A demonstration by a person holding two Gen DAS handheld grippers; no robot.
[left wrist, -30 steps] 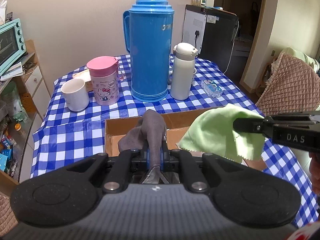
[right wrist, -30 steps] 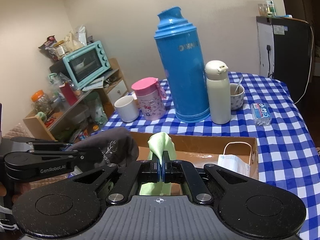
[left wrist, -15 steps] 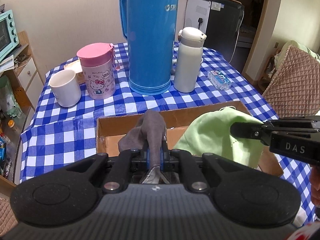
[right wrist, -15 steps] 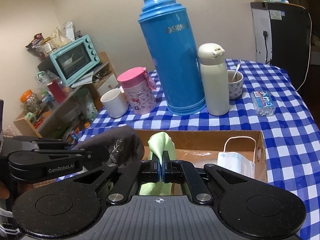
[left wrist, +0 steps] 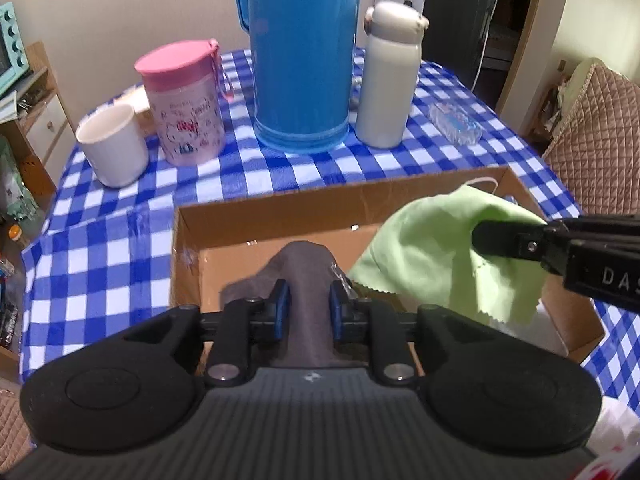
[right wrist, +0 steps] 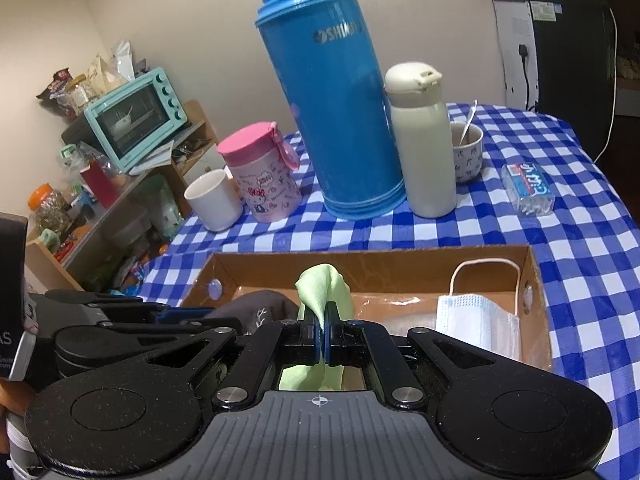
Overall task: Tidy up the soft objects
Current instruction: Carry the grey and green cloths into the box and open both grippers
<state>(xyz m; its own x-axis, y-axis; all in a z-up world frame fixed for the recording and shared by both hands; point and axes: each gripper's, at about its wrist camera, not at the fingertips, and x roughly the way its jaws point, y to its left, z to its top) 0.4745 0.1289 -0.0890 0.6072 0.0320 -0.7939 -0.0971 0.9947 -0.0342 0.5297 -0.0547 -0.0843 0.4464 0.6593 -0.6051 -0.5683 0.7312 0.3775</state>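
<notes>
An open cardboard box (left wrist: pixel 360 192) (right wrist: pixel 360 256) lies on the blue checked table. My left gripper (left wrist: pixel 310 308) points down into its left half. Its jaws are opening, and a grey cloth (left wrist: pixel 308 264) (right wrist: pixel 260 308) lies between the parted blue pads (left wrist: pixel 282 308). My right gripper (right wrist: pixel 324 320) is shut on a light green cloth (right wrist: pixel 320 284) (left wrist: pixel 432 248) that hangs over the middle of the box. It reaches in from the right in the left wrist view (left wrist: pixel 500 238). A pale blue face mask (right wrist: pixel 476 320) lies in the box's right end.
Behind the box stand a tall blue thermos (right wrist: pixel 332 112), a white flask (right wrist: pixel 424 144), a pink lidded cup (right wrist: pixel 264 176), a white mug (right wrist: pixel 214 200) and a small cup with a spoon (right wrist: pixel 466 156). A plastic packet (right wrist: pixel 528 188) lies at the right. Shelves with a teal oven (right wrist: pixel 136 114) stand left, a quilted chair (left wrist: pixel 600 136) right.
Both grippers have sunk toward the box with their cloths. The left jaws have parted around the grey cloth. The right stays shut on the green cloth.
</notes>
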